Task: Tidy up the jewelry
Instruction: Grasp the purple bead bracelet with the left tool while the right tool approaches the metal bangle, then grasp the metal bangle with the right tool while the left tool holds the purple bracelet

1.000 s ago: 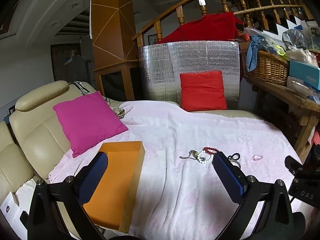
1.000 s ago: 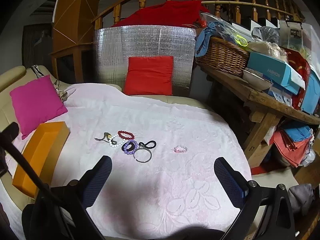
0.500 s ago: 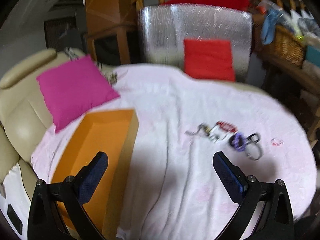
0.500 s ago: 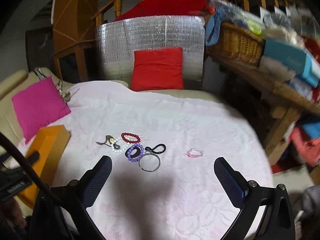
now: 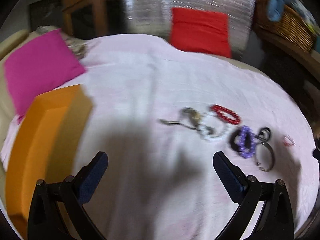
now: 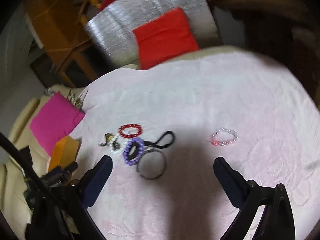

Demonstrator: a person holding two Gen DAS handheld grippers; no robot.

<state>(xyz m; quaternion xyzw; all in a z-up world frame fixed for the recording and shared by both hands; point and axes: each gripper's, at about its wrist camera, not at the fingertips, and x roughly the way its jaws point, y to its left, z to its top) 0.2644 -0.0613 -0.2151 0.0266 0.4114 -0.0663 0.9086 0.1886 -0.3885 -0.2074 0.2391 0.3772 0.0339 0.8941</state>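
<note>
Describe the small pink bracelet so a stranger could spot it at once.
Start at the pink cloth covering the couch, then find the cluster of bracelets lying on it. The small pink bracelet lies alone to the right of that cluster, touching nothing, pale and thin where its neighbours are bold and bunched.

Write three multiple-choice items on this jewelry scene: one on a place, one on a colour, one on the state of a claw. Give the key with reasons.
1. Where does the orange box lie relative to the jewelry cluster, in the left wrist view?
A. left of it
B. right of it
C. on top of it

2. What colour is the beaded bracelet touching the metal bangle?
A. green
B. purple
C. yellow

3. How is the right claw?
A. shut on the bangle
B. shut on nothing
C. open, holding nothing

Key: 1 A, the box sits at the cloth's left edge by the pink cushion. 2 B, its beads are purple. 3 C, both fingers stand wide apart above the pink cloth.
</note>
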